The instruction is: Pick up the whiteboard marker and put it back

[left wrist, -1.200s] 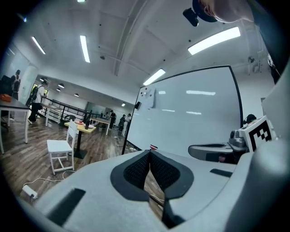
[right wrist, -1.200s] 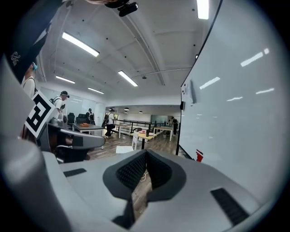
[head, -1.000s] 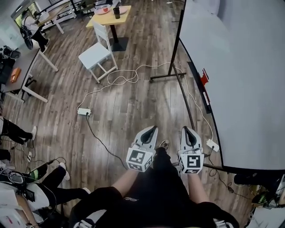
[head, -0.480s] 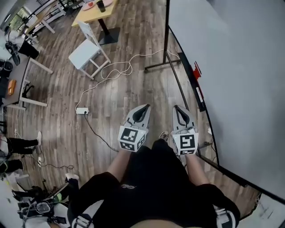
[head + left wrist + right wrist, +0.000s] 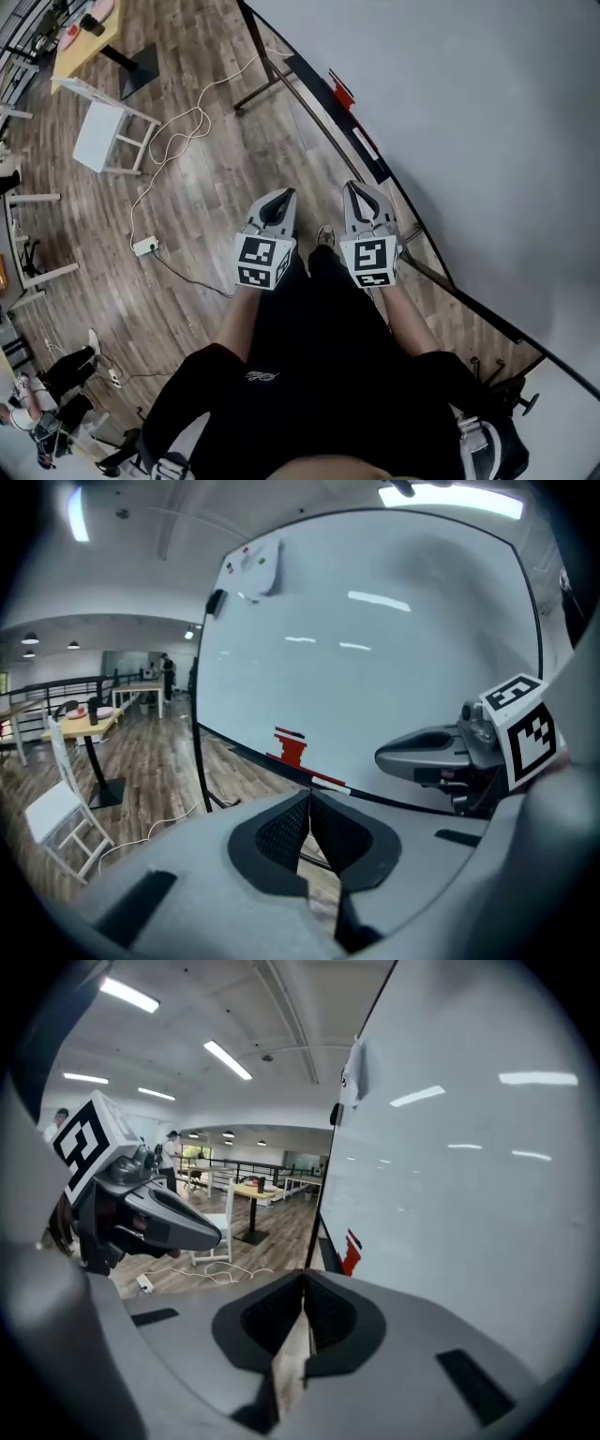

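A large whiteboard [image 5: 469,141] on a stand fills the right side of the head view. Its ledge [image 5: 314,80] carries a red item [image 5: 342,93] and a slim white stick [image 5: 365,143] that may be the marker. Both grippers hover side by side at waist height, pointing at the board's lower edge. My left gripper [image 5: 278,197] is shut with nothing in it; its pads meet at the tip [image 5: 307,797]. My right gripper [image 5: 362,192] is shut and empty too [image 5: 303,1279]. The red item [image 5: 289,747] shows just beyond the left jaws.
A white chair [image 5: 103,136] and a yellow table [image 5: 89,33] stand at the far left. A white cable runs across the wooden floor to a power strip [image 5: 145,247]. The board's stand legs [image 5: 262,89] reach out over the floor. People sit at bottom left [image 5: 56,375].
Both grippers have swung toward the whiteboard, which now lies closer and fills more of the view. Both stay shut and empty.
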Demonstrator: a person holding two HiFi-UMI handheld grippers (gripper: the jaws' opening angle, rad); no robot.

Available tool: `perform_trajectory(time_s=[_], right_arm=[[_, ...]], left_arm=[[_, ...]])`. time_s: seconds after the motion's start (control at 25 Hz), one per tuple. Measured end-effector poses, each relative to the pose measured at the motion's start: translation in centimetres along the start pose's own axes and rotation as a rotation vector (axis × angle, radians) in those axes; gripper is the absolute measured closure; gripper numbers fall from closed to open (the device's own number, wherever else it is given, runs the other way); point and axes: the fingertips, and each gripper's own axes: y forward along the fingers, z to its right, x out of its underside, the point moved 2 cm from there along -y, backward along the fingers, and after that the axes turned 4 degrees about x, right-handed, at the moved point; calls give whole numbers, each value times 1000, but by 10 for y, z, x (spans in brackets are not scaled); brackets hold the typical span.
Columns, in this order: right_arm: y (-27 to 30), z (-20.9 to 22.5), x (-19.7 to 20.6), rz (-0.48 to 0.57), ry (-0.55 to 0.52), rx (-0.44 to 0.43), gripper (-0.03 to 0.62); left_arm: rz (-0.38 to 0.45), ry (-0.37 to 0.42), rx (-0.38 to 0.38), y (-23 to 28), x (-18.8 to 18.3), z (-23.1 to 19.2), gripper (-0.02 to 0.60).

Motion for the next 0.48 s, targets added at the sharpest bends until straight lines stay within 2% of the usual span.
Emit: perform_trajectory(time_s=[0.08,0.16,0.48], right_arm=[[8,13,9,-35,-18,50,591],[18,27,20,-80,-15,101,589],[55,59,45,-328,-65,272,589]], left_arm=[[-39,19,48,22,3,-3,574],[-44,25,100,41,1,-7,574],[-115,73,344,104,-17,-16,574]])
